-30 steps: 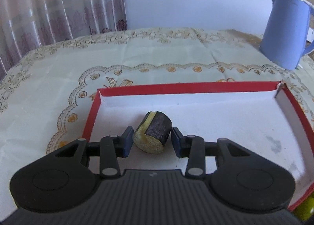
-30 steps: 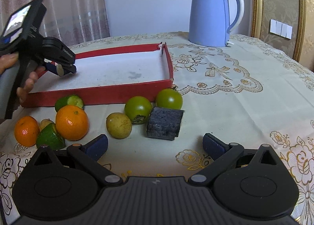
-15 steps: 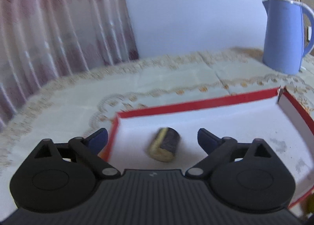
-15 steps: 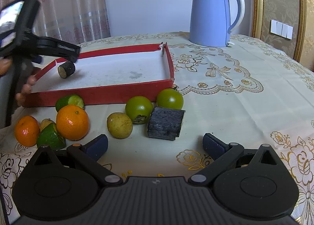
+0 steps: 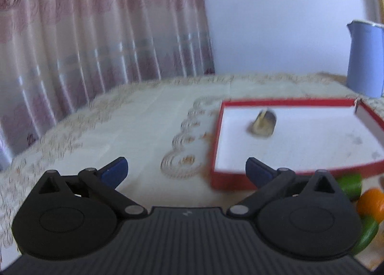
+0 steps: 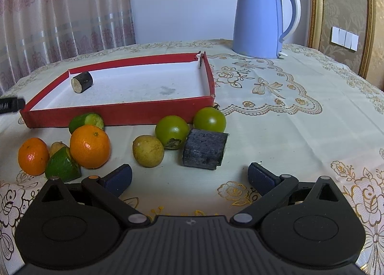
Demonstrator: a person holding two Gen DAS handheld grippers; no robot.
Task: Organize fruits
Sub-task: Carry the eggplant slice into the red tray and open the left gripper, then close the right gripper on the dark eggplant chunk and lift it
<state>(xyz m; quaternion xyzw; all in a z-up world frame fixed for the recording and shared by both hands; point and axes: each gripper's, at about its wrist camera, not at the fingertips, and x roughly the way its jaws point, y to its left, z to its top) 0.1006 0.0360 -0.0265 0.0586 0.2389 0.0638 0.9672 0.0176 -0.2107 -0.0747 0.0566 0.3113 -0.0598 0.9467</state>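
Backed away from the red tray (image 5: 297, 102), the left gripper (image 5: 186, 168) now hangs over bare tabletop (image 5: 148, 131) beside the tray's near left corner; its jaws have just been opening and stand wide, released, with nothing between them. What it let go, a short cut cylinder (image 6: 81, 82) with dark skin and a pale yellowish cut face, lies on its side on the tray's white floor near the far left corner, well apart from both grippers. From the right wrist view the right gripper (image 6: 189, 177) hovers with its blue pads spread wide, empty, just short of the fruit lying loose in front of the tray's near wall. Counted there: two oranges (image 6: 90, 146), two round green fruits (image 6: 171, 131), one yellowish round fruit (image 6: 148, 151), two cut green pieces (image 6: 63, 165), one dark ridged block (image 6: 204, 149), plus a small yellowish piece (image 6: 56, 148) mostly hidden behind the nearer green piece. One blue kettle (image 6: 260, 19) stands on the tabletop beyond the tray's far right corner. Motion blur smears the left wrist view, softening the cylinder and the cloth pattern, and its frame edge cuts off the kettle and the fruit at lower right. Only a dark sliver of the left gripper shows at the left edge of the right wrist view.
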